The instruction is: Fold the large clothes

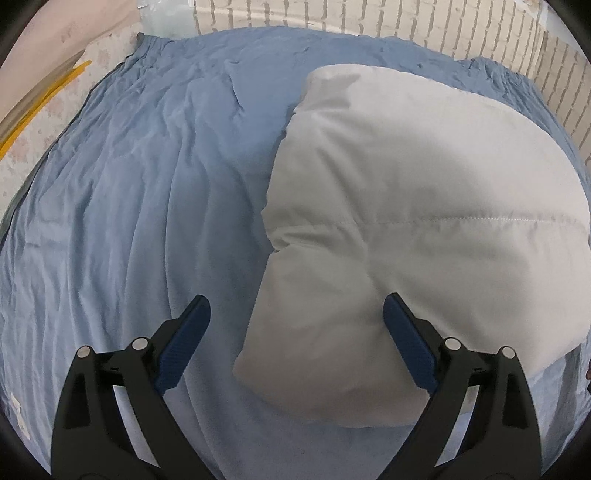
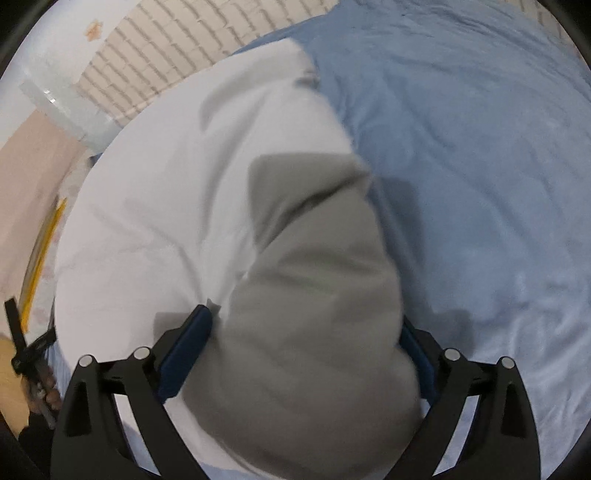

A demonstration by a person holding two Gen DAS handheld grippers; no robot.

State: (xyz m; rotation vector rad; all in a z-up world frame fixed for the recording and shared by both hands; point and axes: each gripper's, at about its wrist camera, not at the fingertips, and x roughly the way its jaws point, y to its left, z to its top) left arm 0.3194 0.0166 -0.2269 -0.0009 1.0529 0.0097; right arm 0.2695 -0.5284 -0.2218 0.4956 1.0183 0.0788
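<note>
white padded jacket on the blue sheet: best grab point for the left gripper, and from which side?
Probably the near left corner of the white padded jacket, where its folded edge lies on the blue sheet. Come from above and from the left: that edge is exposed and thinner than the puffy middle. The left gripper hangs open above it.

Your jacket (image 1: 424, 229): padded white cloth, matt, smooth, one stitched seam. Your sheet (image 1: 129, 221): blue cloth, soft sheen, creased. Your pads (image 1: 184, 343): blue, ribbed, matt. Your gripper (image 1: 297, 345) arms: black plastic, matt, with silvery metal pins. Your wall (image 1: 406, 18): white brick, rough.
</note>
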